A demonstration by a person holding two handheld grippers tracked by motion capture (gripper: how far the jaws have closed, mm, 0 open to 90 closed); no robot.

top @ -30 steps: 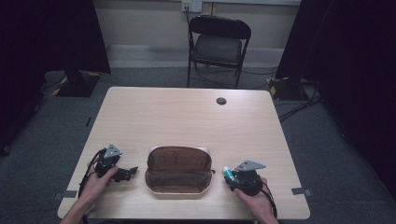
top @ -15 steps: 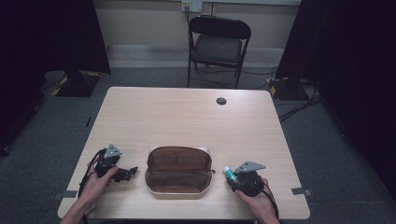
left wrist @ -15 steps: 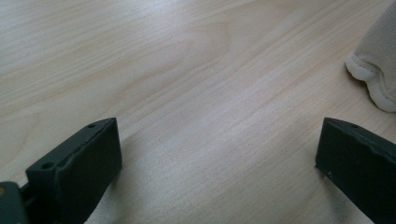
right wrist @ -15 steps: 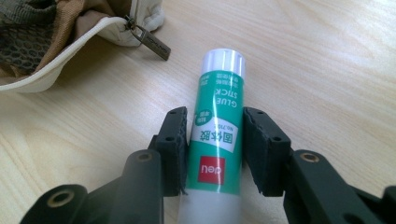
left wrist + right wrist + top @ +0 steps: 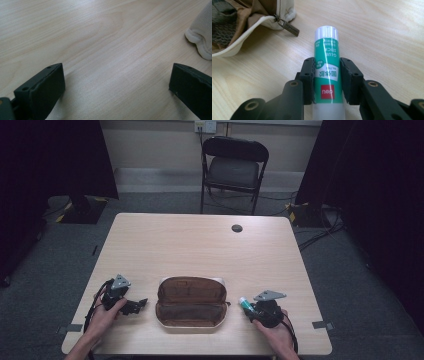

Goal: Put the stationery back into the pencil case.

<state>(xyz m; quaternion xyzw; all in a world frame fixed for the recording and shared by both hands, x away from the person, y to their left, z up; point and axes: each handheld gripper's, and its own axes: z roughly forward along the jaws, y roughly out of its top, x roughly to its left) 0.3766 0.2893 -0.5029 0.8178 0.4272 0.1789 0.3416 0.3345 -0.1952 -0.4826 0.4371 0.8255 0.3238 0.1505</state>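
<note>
A green and white glue stick (image 5: 327, 67) lies on the wooden table (image 5: 200, 245), and my right gripper (image 5: 327, 80) is shut on it after its jaws have just been closing; the pads press both sides of the tube. In the high view that gripper (image 5: 248, 306) sits right of an open pencil case (image 5: 191, 301), cream outside and brown inside, with the glue stick (image 5: 245, 303) pointing toward the case. The case's zipper pull (image 5: 288, 25) lies close ahead of the stick's white cap. My left gripper (image 5: 139, 304) rests left of the case, open with bare table between its jaws (image 5: 117, 82).
A black folding chair (image 5: 234, 167) stands beyond the far edge of the table. A small dark round disc (image 5: 237, 228) sits near the far right of the tabletop. A cream corner of the case (image 5: 201, 35) shows at the right of the left gripper view.
Both hands and the case hold their places across the high views. No movement is visible at this scale.
</note>
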